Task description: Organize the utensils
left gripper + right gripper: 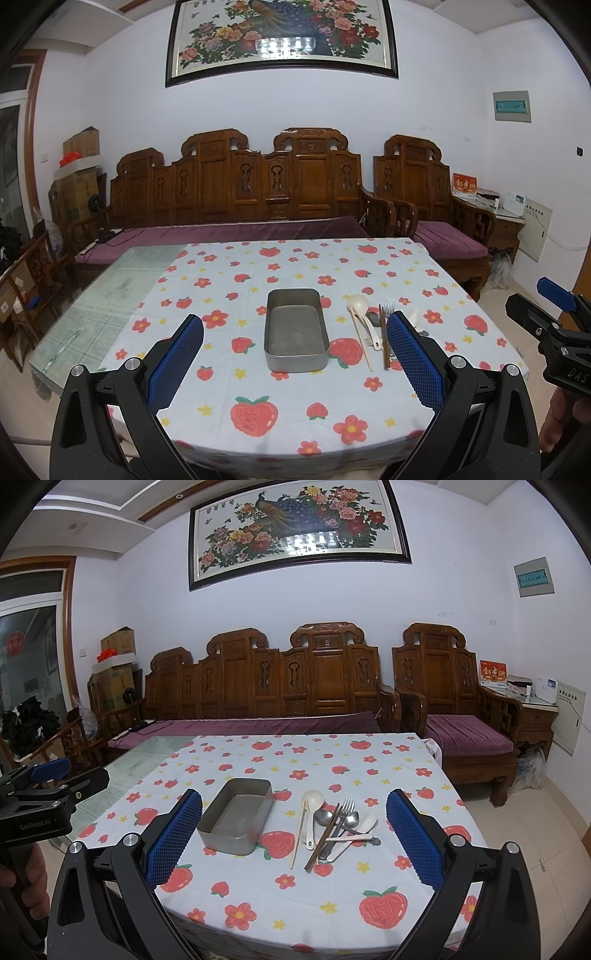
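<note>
An empty grey metal tin [295,332] [238,816] stands on the strawberry-print tablecloth [258,398] [295,897]. To its right lies a loose pile of utensils [334,829]: a white ladle spoon [358,303] [313,800], metal spoons [323,816], a metal fork [389,306] [346,806], dark chopsticks [384,339] [323,840], a pale chopstick [298,836] and a white plastic spoon [365,823]. My left gripper [295,369] is open and empty, above the near table edge facing the tin. My right gripper [295,845] is open and empty, facing the pile; it also shows in the left wrist view [554,317].
A carved wooden bench [240,192] [266,686] with purple cushions stands behind the table, an armchair [454,709] to its right. Bare glass tabletop [110,295] shows left of the cloth. Cardboard boxes [118,664] are stacked at far left.
</note>
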A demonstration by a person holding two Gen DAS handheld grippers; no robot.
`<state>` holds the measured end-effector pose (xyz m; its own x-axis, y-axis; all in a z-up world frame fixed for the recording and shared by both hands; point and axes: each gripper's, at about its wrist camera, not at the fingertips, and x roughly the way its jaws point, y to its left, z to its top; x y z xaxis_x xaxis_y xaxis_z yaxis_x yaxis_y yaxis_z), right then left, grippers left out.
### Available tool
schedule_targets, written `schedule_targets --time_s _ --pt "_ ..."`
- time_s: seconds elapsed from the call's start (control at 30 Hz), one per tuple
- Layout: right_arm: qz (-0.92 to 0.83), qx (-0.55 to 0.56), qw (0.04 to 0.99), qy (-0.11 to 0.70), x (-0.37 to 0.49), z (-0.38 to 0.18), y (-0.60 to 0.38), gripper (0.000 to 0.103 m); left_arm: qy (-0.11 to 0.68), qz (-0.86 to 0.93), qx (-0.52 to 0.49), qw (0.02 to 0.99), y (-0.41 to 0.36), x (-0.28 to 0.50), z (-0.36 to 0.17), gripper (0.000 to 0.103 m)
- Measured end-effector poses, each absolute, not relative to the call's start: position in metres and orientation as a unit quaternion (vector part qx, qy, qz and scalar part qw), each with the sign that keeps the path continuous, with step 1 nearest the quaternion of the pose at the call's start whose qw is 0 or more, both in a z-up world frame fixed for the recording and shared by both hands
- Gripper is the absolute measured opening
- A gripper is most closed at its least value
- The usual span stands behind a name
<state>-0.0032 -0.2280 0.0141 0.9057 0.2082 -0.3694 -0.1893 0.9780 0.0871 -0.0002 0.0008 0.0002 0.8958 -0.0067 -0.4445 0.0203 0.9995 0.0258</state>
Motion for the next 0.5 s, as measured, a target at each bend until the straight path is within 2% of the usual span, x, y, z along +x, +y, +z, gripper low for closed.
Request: schedule_targets --time_s 0.5 --pt "0.102 0.025 0.976 0.191 -0.0042 0.0151 -0.2284 0.100 0.227 -0.007 0.015 0.974 0.0008 0.0001 0.0000 0.096"
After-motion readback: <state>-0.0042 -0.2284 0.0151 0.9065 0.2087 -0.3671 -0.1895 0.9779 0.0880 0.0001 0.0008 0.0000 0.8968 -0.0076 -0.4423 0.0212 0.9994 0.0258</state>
